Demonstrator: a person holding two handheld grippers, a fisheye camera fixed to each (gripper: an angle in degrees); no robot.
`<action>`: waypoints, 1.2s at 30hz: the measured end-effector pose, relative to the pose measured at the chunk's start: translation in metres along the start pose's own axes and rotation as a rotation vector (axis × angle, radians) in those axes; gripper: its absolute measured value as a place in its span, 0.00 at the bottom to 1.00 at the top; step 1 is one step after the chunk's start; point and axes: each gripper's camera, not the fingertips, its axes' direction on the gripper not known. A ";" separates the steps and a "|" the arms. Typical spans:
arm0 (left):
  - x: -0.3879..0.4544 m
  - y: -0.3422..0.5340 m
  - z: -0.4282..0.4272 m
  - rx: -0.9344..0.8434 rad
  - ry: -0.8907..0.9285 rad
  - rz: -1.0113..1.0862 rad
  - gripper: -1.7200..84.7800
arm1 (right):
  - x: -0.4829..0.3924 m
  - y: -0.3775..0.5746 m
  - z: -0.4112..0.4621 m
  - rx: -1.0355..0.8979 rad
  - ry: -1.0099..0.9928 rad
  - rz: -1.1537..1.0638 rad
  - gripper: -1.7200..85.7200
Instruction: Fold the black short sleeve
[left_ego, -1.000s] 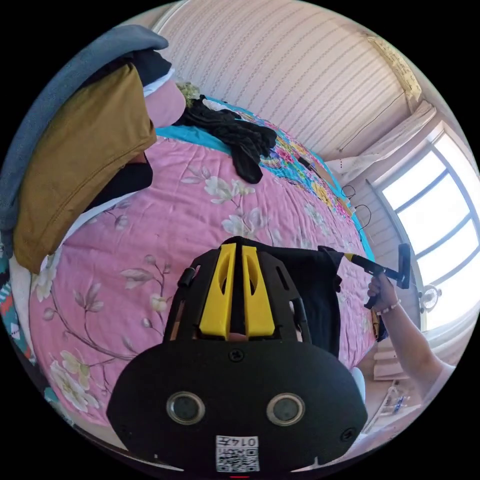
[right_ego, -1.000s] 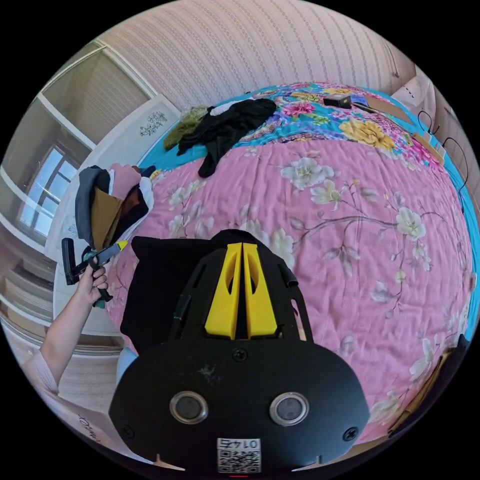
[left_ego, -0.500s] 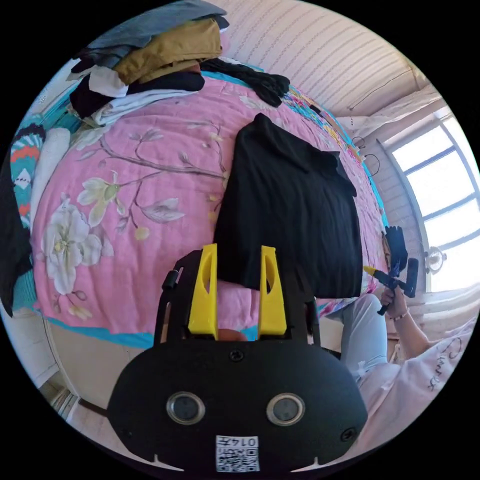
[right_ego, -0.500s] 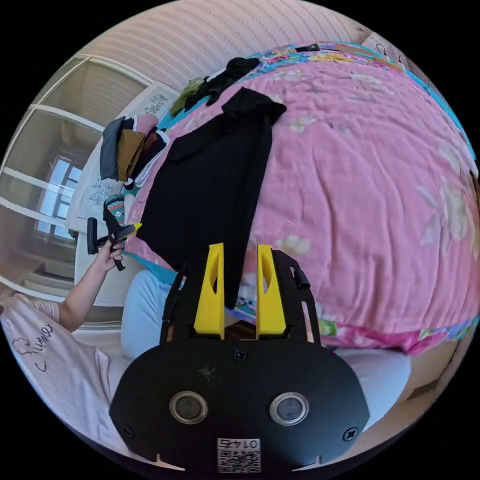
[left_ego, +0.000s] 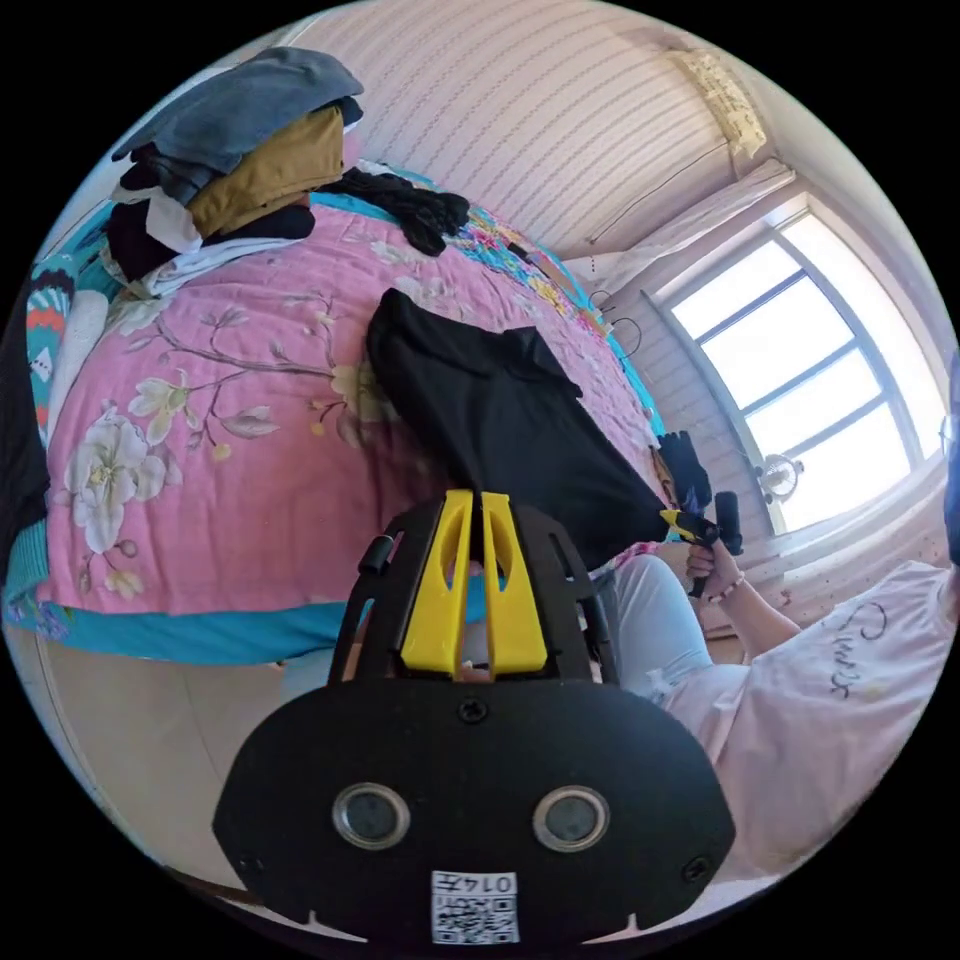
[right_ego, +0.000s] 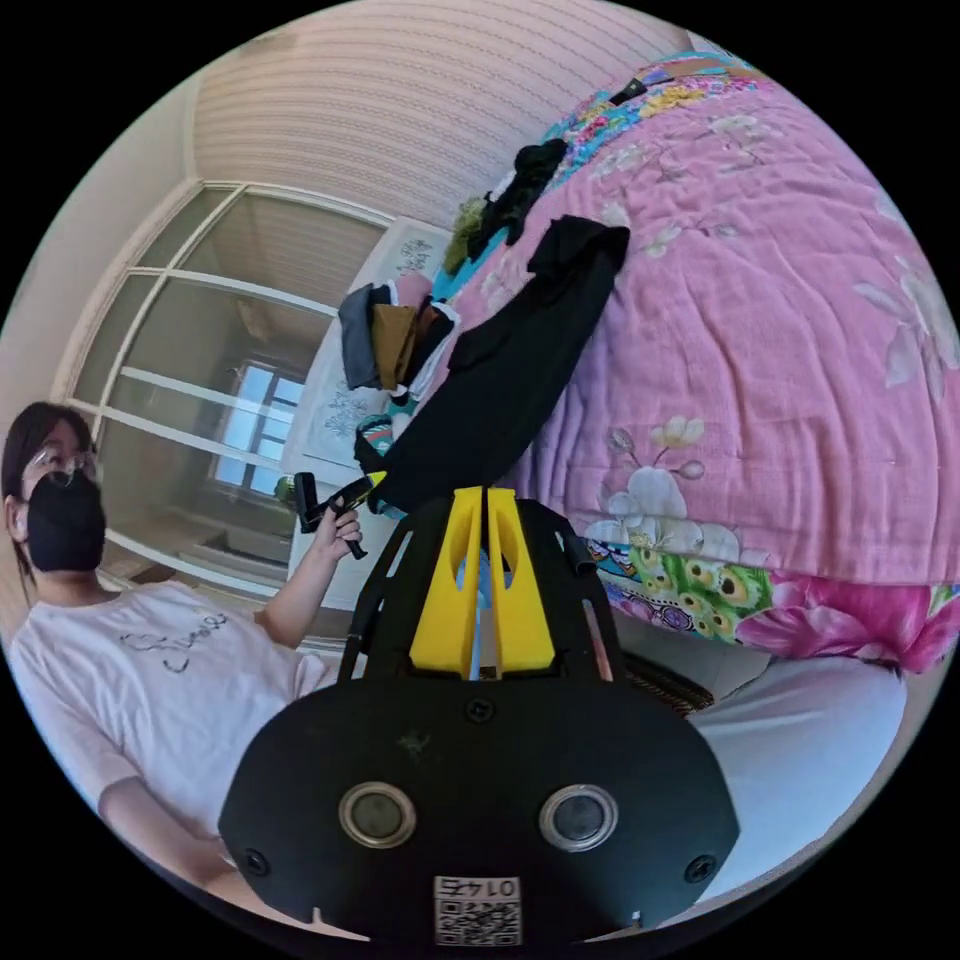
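Note:
The black short sleeve shirt (left_ego: 500, 410) lies lengthwise on the pink floral quilt (left_ego: 200, 400), its far end bunched and its near hem lifted off the bed edge. My left gripper (left_ego: 478, 500) is shut on one hem corner. The right gripper (left_ego: 685, 520), in a hand, grips the other corner. In the right gripper view the shirt (right_ego: 510, 380) stretches from the quilt (right_ego: 780, 330) down to my right gripper (right_ego: 485, 495), shut on the hem. The left gripper (right_ego: 352, 492) holds the opposite corner there.
A stack of folded clothes (left_ego: 240, 160) sits at the bed's far left, also seen as a stack (right_ego: 390, 340) in the right gripper view. A loose black heap (left_ego: 410, 205) lies further back. A person in a white top (right_ego: 150, 660) stands at the bed's edge. A window (left_ego: 800, 380) is to the right.
Both grippers were open near the shirt's hem half a second ago; now both are shut on it and the hem is lifted. A second ago they held the shirt further over the bed.

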 end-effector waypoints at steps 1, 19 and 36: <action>0.015 0.008 -0.022 0.065 0.105 0.044 0.01 | -0.012 0.009 -0.027 0.038 -0.069 -0.063 0.02; 0.104 -0.292 -0.091 0.407 0.107 0.219 0.01 | -0.177 -0.263 -0.199 0.438 0.038 -0.458 0.02; -0.024 -0.165 0.098 -0.024 -0.058 -0.085 0.01 | 0.028 -0.142 -0.102 0.179 0.107 -0.134 0.02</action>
